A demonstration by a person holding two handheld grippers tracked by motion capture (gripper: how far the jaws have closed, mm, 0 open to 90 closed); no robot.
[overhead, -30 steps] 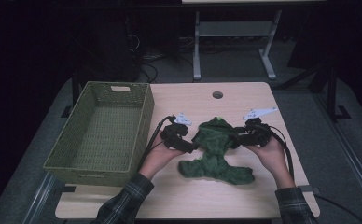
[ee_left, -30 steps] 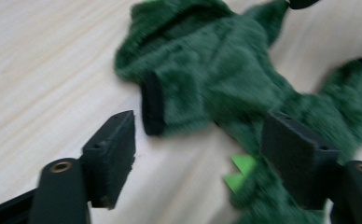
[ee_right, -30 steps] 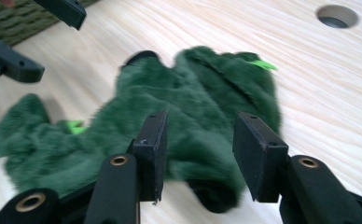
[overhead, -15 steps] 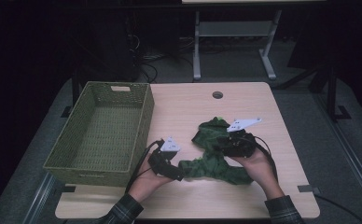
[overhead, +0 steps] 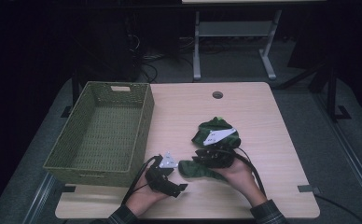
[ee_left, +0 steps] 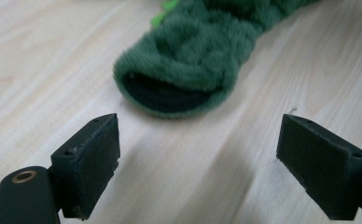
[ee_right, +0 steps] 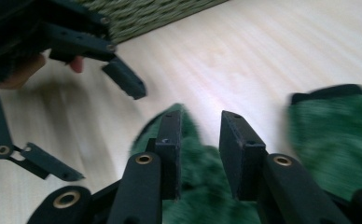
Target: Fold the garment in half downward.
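A green fuzzy garment (overhead: 214,140) lies bunched on the wooden worktop (overhead: 258,116), right of the woven basket (overhead: 104,135). Its long axis runs from the far right toward the near left, and an open cuff (ee_left: 170,95) points at the left gripper (overhead: 177,186). That gripper's fingers are spread wide and bare, just short of the cuff. The right gripper (ee_right: 198,135) sits on the fabric, its fingers having just been closing with green pile between them, a gap remaining.
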